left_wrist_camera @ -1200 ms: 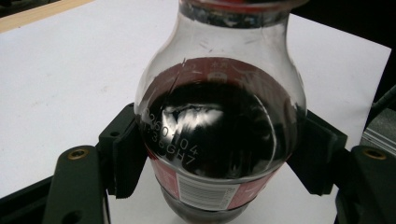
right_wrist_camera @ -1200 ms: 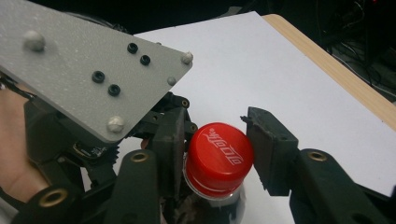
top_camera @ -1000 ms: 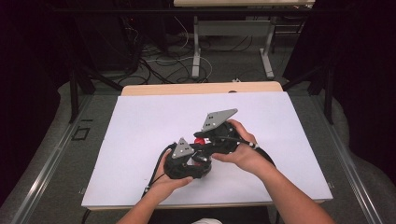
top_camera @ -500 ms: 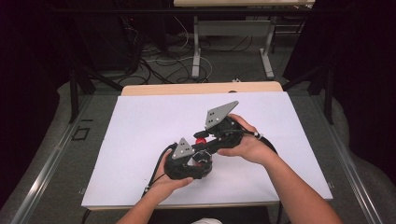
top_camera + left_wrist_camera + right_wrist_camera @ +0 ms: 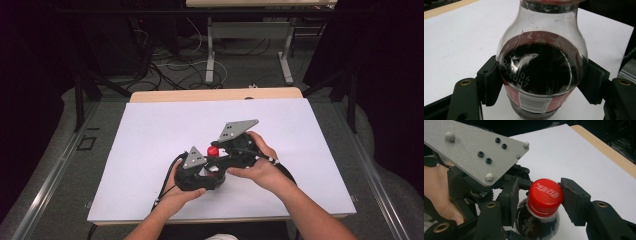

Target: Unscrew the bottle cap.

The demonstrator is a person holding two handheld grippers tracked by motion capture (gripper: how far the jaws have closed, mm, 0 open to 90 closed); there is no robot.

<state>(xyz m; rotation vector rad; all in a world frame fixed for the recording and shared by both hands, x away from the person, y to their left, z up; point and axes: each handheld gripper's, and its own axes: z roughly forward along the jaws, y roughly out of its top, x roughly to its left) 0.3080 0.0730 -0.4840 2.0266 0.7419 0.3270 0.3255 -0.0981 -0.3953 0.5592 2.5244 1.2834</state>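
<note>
White table (image 5: 150, 130), cola bottle (image 5: 541, 72) gripped; cabled floor (image 5: 170, 60).

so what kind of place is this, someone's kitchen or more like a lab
More like a lab or recording workspace, probably. The table has a plain white sheet over it, loose cables trail across the floor behind, and dark curtains close off the sides. The one household thing is a cola bottle.

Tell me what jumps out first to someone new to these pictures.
A cola bottle stands mid-table on the white sheet, its body clamped in the left tongs. Its red cap sits between the right tongs, whose jaws close around it. Both hands crowd together there.
</note>
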